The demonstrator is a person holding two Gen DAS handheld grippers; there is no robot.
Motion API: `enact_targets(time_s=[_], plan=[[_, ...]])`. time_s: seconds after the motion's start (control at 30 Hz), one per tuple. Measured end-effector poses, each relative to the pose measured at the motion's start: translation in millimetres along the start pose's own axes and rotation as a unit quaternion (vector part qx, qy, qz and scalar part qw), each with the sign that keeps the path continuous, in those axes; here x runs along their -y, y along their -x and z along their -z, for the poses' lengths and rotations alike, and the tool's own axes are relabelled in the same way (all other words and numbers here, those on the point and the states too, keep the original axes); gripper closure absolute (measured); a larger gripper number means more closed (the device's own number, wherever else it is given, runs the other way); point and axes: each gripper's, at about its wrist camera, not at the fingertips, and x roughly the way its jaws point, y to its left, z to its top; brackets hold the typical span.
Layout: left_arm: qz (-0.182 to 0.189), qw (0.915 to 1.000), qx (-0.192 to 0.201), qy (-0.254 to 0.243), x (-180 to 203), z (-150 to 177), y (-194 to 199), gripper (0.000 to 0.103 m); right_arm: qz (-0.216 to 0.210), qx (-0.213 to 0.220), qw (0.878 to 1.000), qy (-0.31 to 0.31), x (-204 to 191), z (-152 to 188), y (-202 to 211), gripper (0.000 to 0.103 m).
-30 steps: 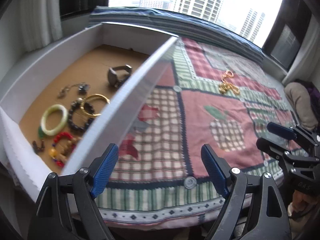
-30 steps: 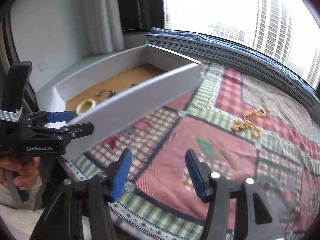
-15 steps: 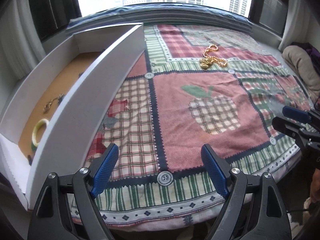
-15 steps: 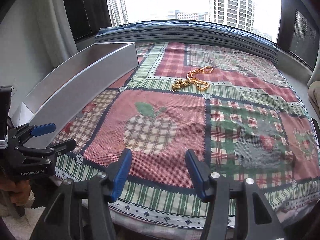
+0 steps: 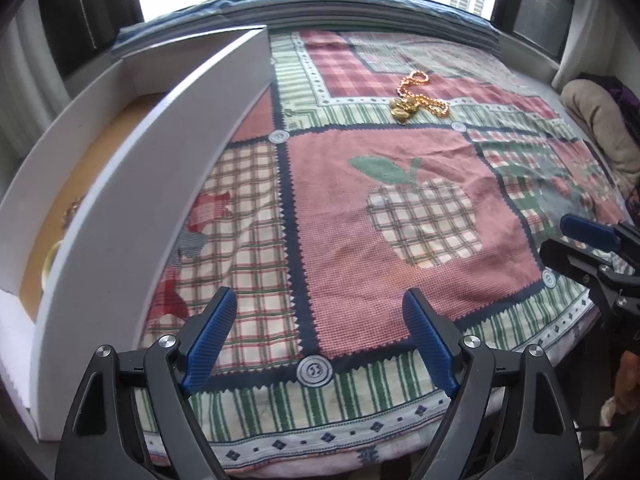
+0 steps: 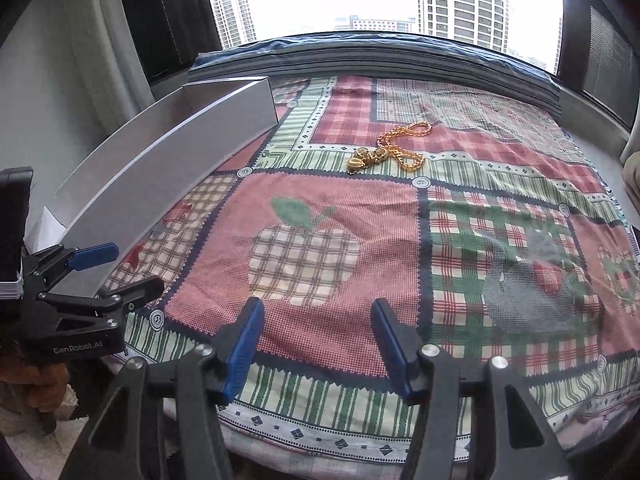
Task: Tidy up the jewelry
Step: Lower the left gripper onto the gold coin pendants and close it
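Gold chain necklace (image 6: 400,148) at your 12 o'clock, right gripper (image 6: 318,340) jaws spread, left gripper (image 5: 318,344) too (both empty). Pinch one strand only and chain may slip, snag quilt (image 6: 320,280).

Gold chain (image 5: 416,94) (image 6: 400,148): shiny and yellow, in a loose heap with a loop, lying on the far part of the cloth.
White box (image 5: 132,184) (image 6: 168,160): long, open on top, brown floor inside, standing at the left edge.
Pale ring (image 5: 50,262): lying inside the box, mostly hidden by the wall.
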Motion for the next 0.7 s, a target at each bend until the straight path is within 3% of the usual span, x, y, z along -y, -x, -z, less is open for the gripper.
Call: enact_targets(time_s=[0.17, 0.37, 0.5, 0.7], plan=[[0.034, 0.9993, 0.0, -0.018, 18, -41, -16, 0.017, -0.004, -0.002, 1.0, -0.016, 12, 1, -4, 0.046], [0.072, 0.9945, 0.007, -0.075, 55, -105, -46, 0.017, -0.004, -0.002, 0.999, -0.039, 34, 3, -5, 0.046], [0.066, 0.9909, 0.01, -0.117, 82, -146, -89, 0.017, -0.004, -0.002, 0.998, -0.057, 49, 4, -5, 0.046], [0.047, 0.9913, -0.012, -0.122, 94, -183, -155, 0.017, -0.001, 0.0, 0.998, -0.068, 65, 5, -1, 0.046]])
